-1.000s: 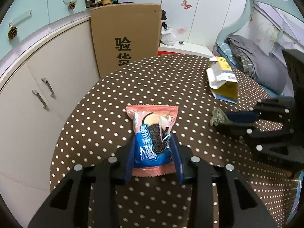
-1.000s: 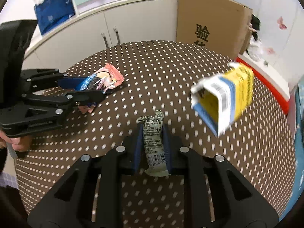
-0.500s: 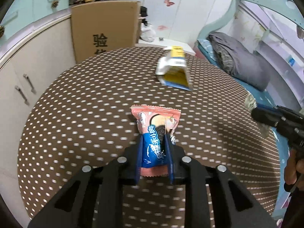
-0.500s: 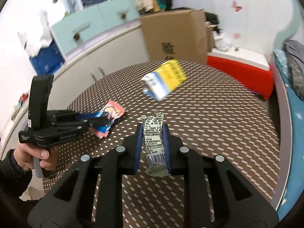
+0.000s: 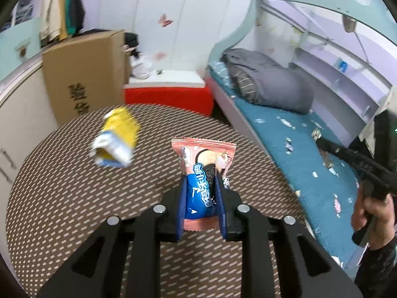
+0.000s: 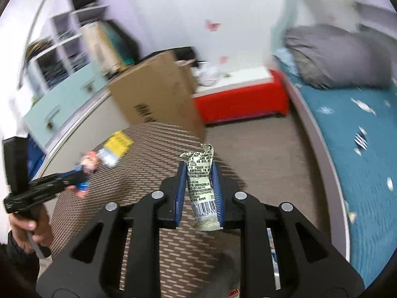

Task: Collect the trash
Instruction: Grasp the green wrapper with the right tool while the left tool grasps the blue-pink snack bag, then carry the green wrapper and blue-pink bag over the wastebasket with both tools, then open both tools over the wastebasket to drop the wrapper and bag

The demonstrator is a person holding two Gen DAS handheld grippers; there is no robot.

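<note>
On the dotted bench (image 5: 62, 198), the yellow carton (image 5: 116, 141) lies at about ten o'clock from the left gripper (image 5: 200, 198), its long axis running toward one o'clock. That gripper is clamped on the pink cookie packet (image 5: 202, 176), which stands up toward twelve. The right gripper (image 6: 199, 193), pinching the pale green wrapper (image 6: 202, 186) upright, sees the carton farther off at ten o'clock, so the left looks nearer, though both are full.

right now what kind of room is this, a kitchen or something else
Most likely a bedroom, not a kitchen: a bed with a folded grey blanket runs along one wall, clothes hang above the cabinets, and butterfly stickers dot the wall.
</note>
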